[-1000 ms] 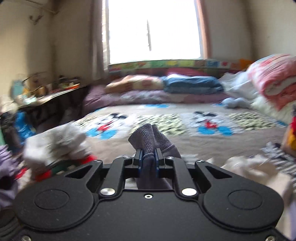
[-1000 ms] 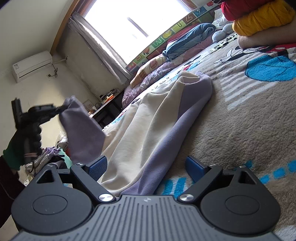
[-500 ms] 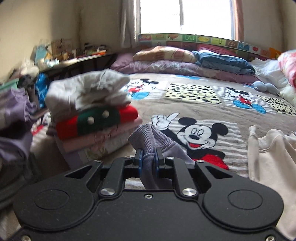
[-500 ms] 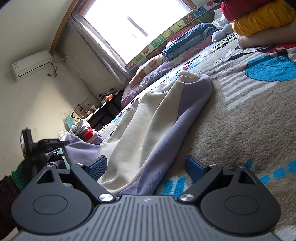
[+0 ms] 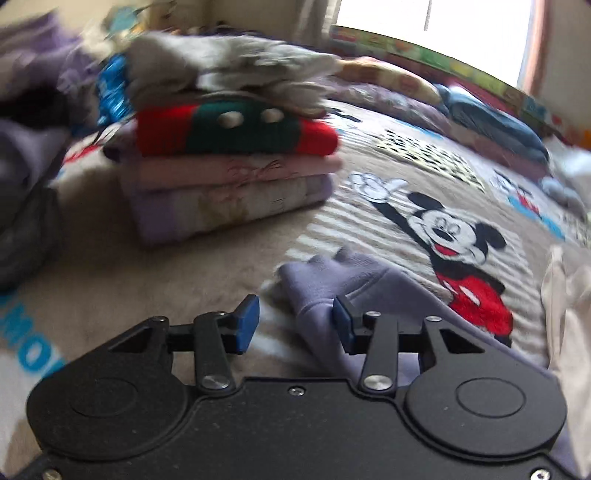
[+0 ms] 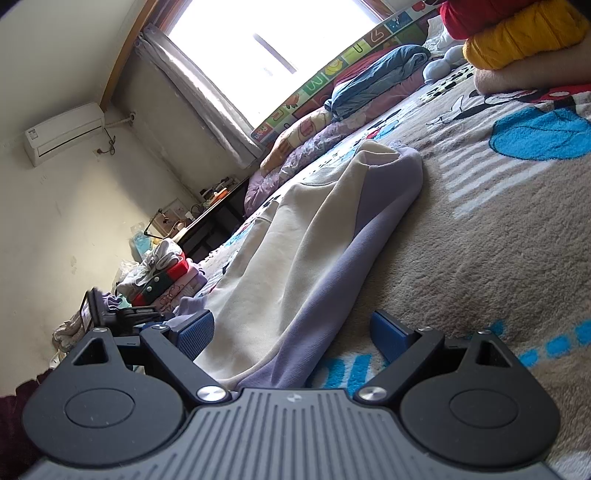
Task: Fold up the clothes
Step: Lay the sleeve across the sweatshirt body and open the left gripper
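Observation:
A cream and lilac sweatshirt (image 6: 295,236) lies spread on the Mickey Mouse blanket (image 6: 498,221). Its lilac sleeve cuff (image 5: 332,273) lies on the blanket (image 5: 184,273) in the left wrist view, between the fingers of my left gripper (image 5: 293,325), which is open and no longer grips it. My right gripper (image 6: 291,334) is open and low over the sweatshirt's near edge; cloth lies between its blue pads (image 6: 195,332) but is not pinched. The left gripper also shows in the right wrist view (image 6: 122,314) at the far left.
A stack of folded clothes (image 5: 229,162), red-and-green sweater near the top, stands at the left of the bed; it also shows in the right wrist view (image 6: 166,273). Pillows and a blue quilt (image 6: 373,77) lie under the window. Yellow and red bundles (image 6: 517,33) sit far right.
My left gripper came down from the air to the blanket with the lilac sleeve and opened, letting the cuff go. My right gripper has not moved.

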`<state>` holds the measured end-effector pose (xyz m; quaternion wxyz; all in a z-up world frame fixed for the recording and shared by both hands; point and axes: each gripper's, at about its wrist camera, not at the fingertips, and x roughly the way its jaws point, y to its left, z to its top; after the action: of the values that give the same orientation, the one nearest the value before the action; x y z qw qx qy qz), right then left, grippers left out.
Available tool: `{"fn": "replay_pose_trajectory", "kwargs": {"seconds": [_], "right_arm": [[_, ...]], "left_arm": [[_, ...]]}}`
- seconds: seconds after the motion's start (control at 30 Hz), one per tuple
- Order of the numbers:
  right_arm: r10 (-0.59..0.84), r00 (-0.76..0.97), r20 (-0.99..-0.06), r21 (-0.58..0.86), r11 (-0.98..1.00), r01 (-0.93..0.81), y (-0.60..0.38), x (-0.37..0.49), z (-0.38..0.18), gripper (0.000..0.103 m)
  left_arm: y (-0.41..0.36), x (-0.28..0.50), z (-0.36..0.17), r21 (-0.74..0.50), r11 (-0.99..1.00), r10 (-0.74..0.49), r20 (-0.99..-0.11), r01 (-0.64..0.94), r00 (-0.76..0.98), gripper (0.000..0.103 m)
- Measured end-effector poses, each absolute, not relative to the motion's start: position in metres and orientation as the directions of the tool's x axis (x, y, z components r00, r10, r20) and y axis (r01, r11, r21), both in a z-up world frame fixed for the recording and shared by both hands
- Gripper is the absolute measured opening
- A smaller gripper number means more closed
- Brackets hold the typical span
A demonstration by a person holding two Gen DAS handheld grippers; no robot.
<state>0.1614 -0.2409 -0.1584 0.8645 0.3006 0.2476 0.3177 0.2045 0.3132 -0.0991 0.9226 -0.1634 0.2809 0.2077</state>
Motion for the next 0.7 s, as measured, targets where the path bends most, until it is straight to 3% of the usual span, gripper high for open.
{"fn": "replay_pose_trajectory", "kwargs": {"seconds": [0.17,0.33,0.47,0.57,0.7], "right_arm": [[0.7,0.674,-0.235,0.68,0.614,-0.401,-0.241,0.161,-0.159,0.091],[0.701,0.674,-0.234,0.681,0.613,-0.401,-0.241,0.162,-0.159,0.091],[0.701,0.674,-0.235,0.681,0.613,-0.4,-0.241,0.162,-0.159,0.091],[0.701,0.674,-0.235,0.681,0.613,-0.4,-0.241,0.162,-0.159,0.091],[0.701,0.674,-0.234,0.681,0.612,-0.401,-0.242,0.162,-0.159,0.091]], "left_arm": [[0.309,0.185,-0.09,-0.256,0.847,0.271,-0.546,-0.466,0.793,0.043],[0.275,0.197,-0.08,-0.24,0.916,0.158,-0.521,-0.322,0.839,0.043],[0.269,0.232,-0.114,-0.166,0.927,0.153,-0.654,-0.338,0.741,0.049],[0.252,0.232,-0.095,-0.109,0.931,0.207,-0.63,-0.349,0.748,0.047],[0.219,0.214,-0.08,-0.203,0.938,0.121,-0.57,-0.282,0.812,0.053]]}}
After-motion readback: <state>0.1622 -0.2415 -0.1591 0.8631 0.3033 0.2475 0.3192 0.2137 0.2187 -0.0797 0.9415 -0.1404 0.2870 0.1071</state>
